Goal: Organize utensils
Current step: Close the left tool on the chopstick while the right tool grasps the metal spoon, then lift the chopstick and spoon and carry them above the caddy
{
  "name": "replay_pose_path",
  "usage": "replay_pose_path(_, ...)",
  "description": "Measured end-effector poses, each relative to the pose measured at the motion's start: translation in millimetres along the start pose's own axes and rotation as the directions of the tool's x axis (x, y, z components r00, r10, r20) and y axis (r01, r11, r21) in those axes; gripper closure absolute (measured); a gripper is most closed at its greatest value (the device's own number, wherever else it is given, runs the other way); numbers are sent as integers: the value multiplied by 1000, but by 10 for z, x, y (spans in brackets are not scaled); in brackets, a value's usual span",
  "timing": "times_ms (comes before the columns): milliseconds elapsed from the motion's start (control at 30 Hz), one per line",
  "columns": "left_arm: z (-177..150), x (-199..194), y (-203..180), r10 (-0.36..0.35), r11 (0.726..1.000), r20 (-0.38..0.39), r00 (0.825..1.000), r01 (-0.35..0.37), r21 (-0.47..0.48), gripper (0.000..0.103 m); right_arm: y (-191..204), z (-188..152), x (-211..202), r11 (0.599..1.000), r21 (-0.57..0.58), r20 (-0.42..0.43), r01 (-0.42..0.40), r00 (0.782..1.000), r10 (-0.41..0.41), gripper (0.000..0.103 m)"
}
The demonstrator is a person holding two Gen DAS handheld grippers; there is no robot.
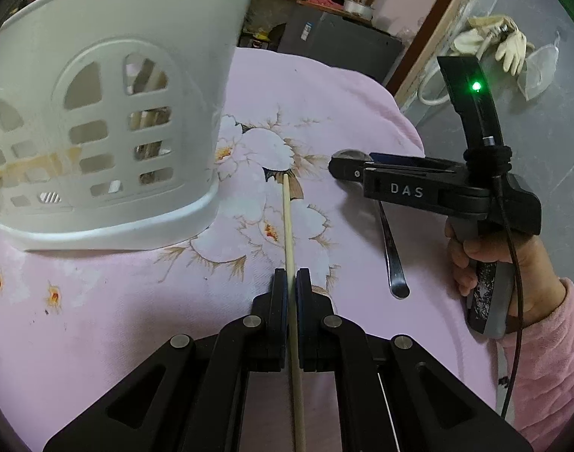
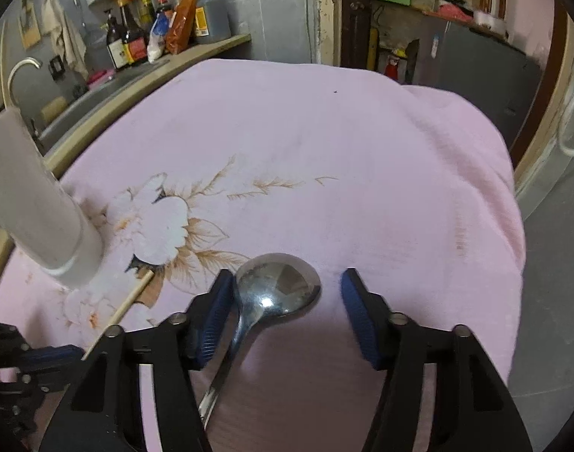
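1. Chopstick (image 1: 288, 226) first: we see one thin, pale wooden stick lying on the pink cloth (image 1: 117, 301). Its far tip points at a white flower print, near the bottom corner of the white basket (image 1: 110, 113).
2. We see the left gripper (image 1: 291, 282) pinching the chopstick. Its two fingers are pressed close on the stick, one on each side, and the stick runs straight back between them.
3. We see a shiny metal spoon (image 2: 277, 286) lying on the cloth too, bowl up. Its handle runs back under the right gripper (image 2: 287, 290).
4. The right gripper's blue pads (image 2: 215, 301) are spread wide. The spoon bowl sits between them, right beside the left pad. We cannot tell if that pad touches it. The other pad is well apart from it.
5. In the left wrist view we see the right gripper from the side, low over the spoon and pointing across at the basket. A hand (image 1: 475, 260) in a pink sleeve grips its handle, and a green light (image 1: 476, 86) glows on top.
6. The basket stands on the cloth to the left of the chopstick. It has holes in its wall, and we can see more pale sticks (image 1: 147, 120) through them.
7. Farther out we see bottles (image 2: 155, 34) on a shelf past the table, and pale gloves (image 1: 497, 41) lying on the grey floor.
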State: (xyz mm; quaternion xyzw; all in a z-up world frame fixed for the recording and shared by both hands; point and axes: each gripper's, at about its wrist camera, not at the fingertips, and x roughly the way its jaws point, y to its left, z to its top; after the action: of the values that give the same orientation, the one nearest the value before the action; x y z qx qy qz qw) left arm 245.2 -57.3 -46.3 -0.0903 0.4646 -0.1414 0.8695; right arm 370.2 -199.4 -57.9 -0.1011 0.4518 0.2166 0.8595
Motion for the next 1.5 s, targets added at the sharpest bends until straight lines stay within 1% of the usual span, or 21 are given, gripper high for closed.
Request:
replay_pose_path(33,17,11,-13,4,1000,-7,1000,-4,10,100,-4,-15,-14,1000,5,5,2,1000,-2,61)
replay_pose_path(200,131,56,-37,4,999,-69,998,-1,44,99,-77,-89,-73,998,50,26,-24,999,23,61)
replay_pose_path(333,245,109,52,-32,999,-148,988,37,32,99,-47,-171,-159,997,66,45,-33,999,30,61)
replay_pose_path(433,293,140,71,-52,998,-170,984,56,24,99,17,-271,-251,997,66,70,-33,997,29,61)
replay_pose_path(500,307,145,55,-47,998,-170,984,55,38,99,67,-345,-326,998,52,94,-23,995,18,61)
replay_pose_path(633,243,118,19,-39,998,-128,991,46,52,100,177,-470,-540,1000,22,170,20,985,-23,61)
replay_pose_path(733,130,62,29,-75,996,-92,993,78,35,101,275,-557,-703,999,-3,235,54,971,-52,61)
replay_pose_path(800,48,-27,15,-84,994,-33,996,85,61,101,372,-646,-828,995,-28,293,96,952,-84,61)
replay_pose_path(833,-18,-98,-18,-84,992,18,996,82,95,101,409,-677,-865,993,-35,314,111,945,-94,61)
replay_pose_path(900,-100,-180,-51,-96,989,66,993,88,118,101,499,-758,-992,988,-48,380,149,917,-120,61)
replay_pose_path(1000,-136,-343,-34,-112,989,132,985,97,113,101,588,-855,-1150,980,-52,463,194,874,-148,61)
replay_pose_path(1067,-164,-486,-8,-130,987,195,972,108,120,101,628,-914,-1240,976,-51,506,211,848,-157,61)
replay_pose_path(1100,-179,-534,-18,-137,986,221,965,112,125,101,662,-951,-1292,973,-51,533,224,830,-163,61)
replay_pose_path(1133,-215,-631,-14,-152,984,272,950,120,132,101,679,-974,-1321,971,-52,550,235,818,-169,61)
replay_pose_path(1167,-236,-694,-10,-164,982,309,937,127,137,101,721,-1008,-1368,965,-53,578,255,796,-179,61)
replay_pose_path(1233,-264,-805,-21,-186,980,382,905,141,142,101,783,-1050,-1423,959,-51,613,279,767,-190,61)
replay_pose_path(1267,-237,-802,-59,-193,979,415,889,145,144,101,816,-1073,-1460,955,-47,634,293,747,-199,61)
replay_pose_path(1333,-271,-887,-44,-203,978,467,861,152,145,101,847,-1096,-1505,953,-34,665,302,719,-204,61)
replay_pose_path(1433,-357,-1063,-1,-200,979,538,819,144,144,101,887,-1123,-1567,951,-17,702,310,681,-209,61)
replay_pose_path(1467,-374,-1119,1,-195,980,566,801,135,146,101,894,-1129,-1595,950,-14,711,312,671,-210,61)
replay_pose_path(1500,-380,-1160,4,-191,981,584,789,127,149,101,918,-1136,-1628,949,-12,719,314,663,-210,61)
